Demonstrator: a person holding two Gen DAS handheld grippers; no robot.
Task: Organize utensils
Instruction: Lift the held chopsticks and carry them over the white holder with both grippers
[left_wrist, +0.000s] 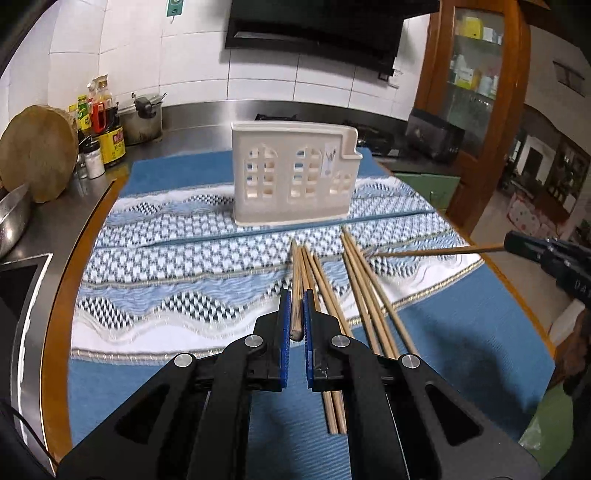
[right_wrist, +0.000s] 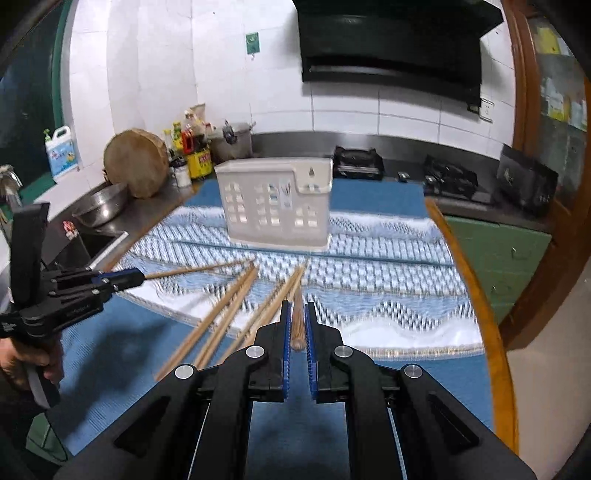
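Note:
A cream utensil holder (left_wrist: 291, 177) with cut-out windows stands upright at the back of the patterned blue cloth (left_wrist: 184, 236). My left gripper (left_wrist: 295, 297) is shut on one wooden chopstick (left_wrist: 295, 280), whose tip points toward the holder. Several loose chopsticks (left_wrist: 364, 291) lie on the cloth just right of it. My right gripper (right_wrist: 297, 306) is shut on another chopstick (right_wrist: 297, 325), lifted above the cloth. The right wrist view shows the left gripper (right_wrist: 136, 277) at the left with its chopstick (right_wrist: 192, 270) sticking out, the holder (right_wrist: 275, 199) and the loose chopsticks (right_wrist: 221, 317).
A round wooden chopping board (left_wrist: 37, 151), sauce bottles (left_wrist: 105, 125) and a metal pot (left_wrist: 142, 122) line the back left counter. A steel bowl (right_wrist: 99, 208) sits by the sink (right_wrist: 98, 240). A gas stove (right_wrist: 356, 162) is behind the holder. The table's wooden rim (right_wrist: 480, 295) curves along the right.

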